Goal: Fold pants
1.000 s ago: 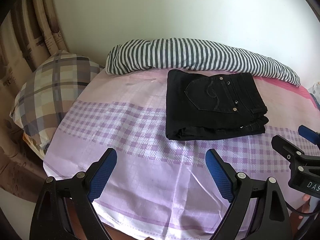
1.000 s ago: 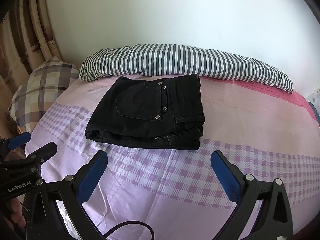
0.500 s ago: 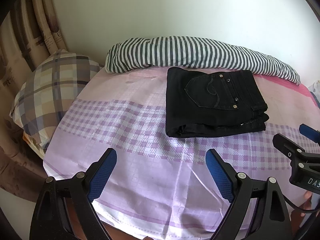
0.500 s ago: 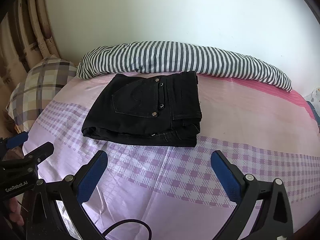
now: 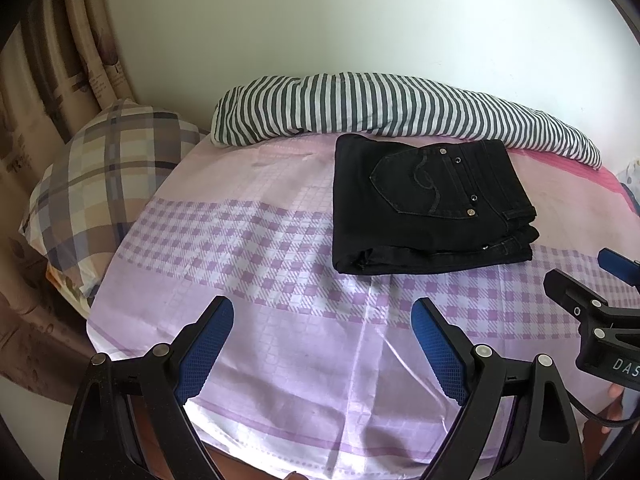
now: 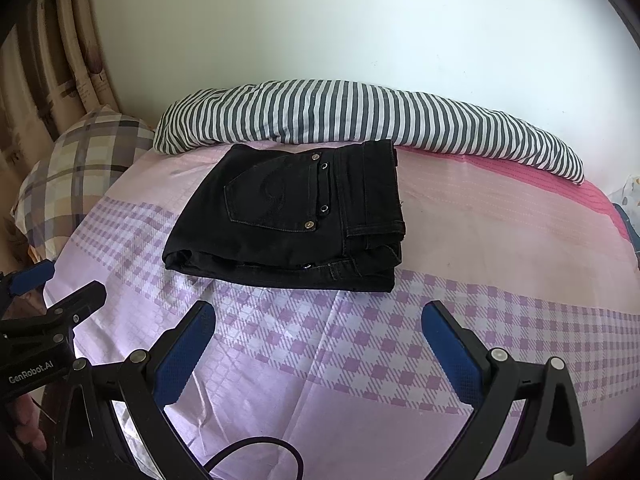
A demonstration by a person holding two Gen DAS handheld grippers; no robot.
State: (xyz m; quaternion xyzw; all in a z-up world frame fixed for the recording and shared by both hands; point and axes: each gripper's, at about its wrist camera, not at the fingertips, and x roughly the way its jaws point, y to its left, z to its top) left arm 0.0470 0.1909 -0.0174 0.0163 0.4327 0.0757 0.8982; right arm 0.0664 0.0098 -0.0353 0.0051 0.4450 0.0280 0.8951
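With both grippers held low over the near edge of the bed [image 5: 248,240], nothing is gripped; left gripper [image 5: 322,318] has its blue pads [image 5: 204,344] spread wide, only sheet between them; right gripper [image 6: 318,322] the same, pads [image 6: 454,354] far apart, nothing between the fingers. Pants [image 5: 424,204] are black, folded into a compact rectangular stack, lying flat on the far part of the bed; back pocket with rivets faces up; layered edges of the fold face the cameras. In the right view the pants [image 6: 296,216] sit ahead and slightly left of centre, well apart from both grippers; their far edge is just beside the striped bolster [image 5: 384,114], touching or nearly, can't tell. Bolster runs along the wall [image 5: 320,20] behind the pants. Plaid pillow [image 5: 100,184] at the left end of the bed, curtain [image 5: 48,92] behind it. Sheet is lilac check near the grippers, pink band toward the bolster. Right gripper's tip also shows at the right edge of the left view; left gripper's tip at the left edge of the right view; a black cable [image 6: 256,450] loops at the bottom of the right view.
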